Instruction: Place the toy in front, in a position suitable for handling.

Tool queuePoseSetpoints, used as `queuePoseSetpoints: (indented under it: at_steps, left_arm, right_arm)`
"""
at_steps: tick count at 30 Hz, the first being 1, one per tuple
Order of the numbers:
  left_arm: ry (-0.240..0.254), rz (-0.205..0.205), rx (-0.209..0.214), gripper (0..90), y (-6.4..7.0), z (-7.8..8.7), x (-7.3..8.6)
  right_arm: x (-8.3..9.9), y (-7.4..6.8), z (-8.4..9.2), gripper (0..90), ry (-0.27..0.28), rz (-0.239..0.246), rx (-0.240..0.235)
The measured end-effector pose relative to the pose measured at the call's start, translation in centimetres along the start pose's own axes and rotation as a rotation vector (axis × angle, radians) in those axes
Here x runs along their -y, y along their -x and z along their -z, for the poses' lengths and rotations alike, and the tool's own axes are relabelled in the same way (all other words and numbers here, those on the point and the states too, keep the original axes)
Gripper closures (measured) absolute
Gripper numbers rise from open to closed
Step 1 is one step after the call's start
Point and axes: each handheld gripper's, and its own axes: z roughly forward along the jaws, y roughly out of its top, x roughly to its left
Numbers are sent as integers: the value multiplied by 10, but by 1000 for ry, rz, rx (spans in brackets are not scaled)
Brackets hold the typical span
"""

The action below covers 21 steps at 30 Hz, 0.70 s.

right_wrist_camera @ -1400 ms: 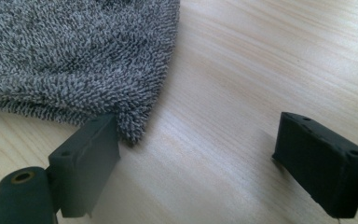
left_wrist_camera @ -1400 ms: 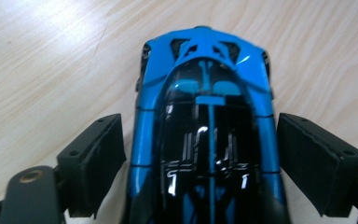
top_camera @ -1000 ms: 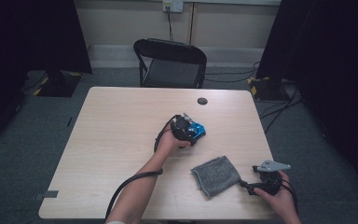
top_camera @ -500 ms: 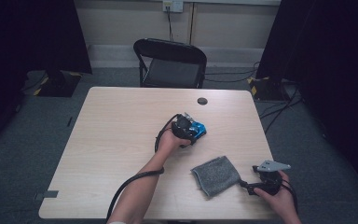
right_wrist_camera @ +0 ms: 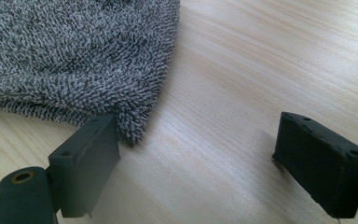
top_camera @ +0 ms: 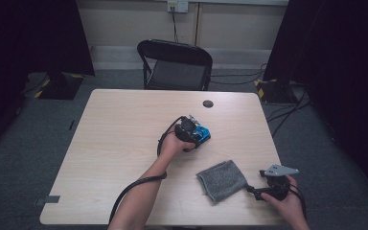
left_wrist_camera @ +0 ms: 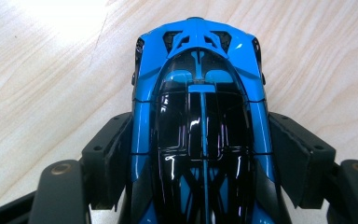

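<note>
We find blue toy car point(left_wrist_camera: 200, 121) mid-bench point(top_camera: 124, 124), left gripper point(top_camera: 191, 136) fingers point(left_wrist_camera: 109, 158) just closing onto its flanks. Rigid, glossy, likely slippery; grip sides, spare wheels. Right gripper point(top_camera: 256, 190) fingers spread beside soft grey cloth point(top_camera: 222, 179), near right.

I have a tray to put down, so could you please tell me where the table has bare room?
The light wooden table is bare on its left half, left of the blue toy car. The near right, around the grey terry cloth, is crowded.
</note>
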Motion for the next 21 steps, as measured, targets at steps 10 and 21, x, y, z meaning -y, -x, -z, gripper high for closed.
queuePoseSetpoints:
  at_steps: [10, 21]
  left_arm:
    - [25, 3, -6, 282, -4, 15, -2]
    - [43, -6, -32, 282, -13, 50, 16]
  right_arm:
    - [0, 0, 0, 130, 1, -1, -1]
    - [0, 0, 0, 130, 0, 0, 0]
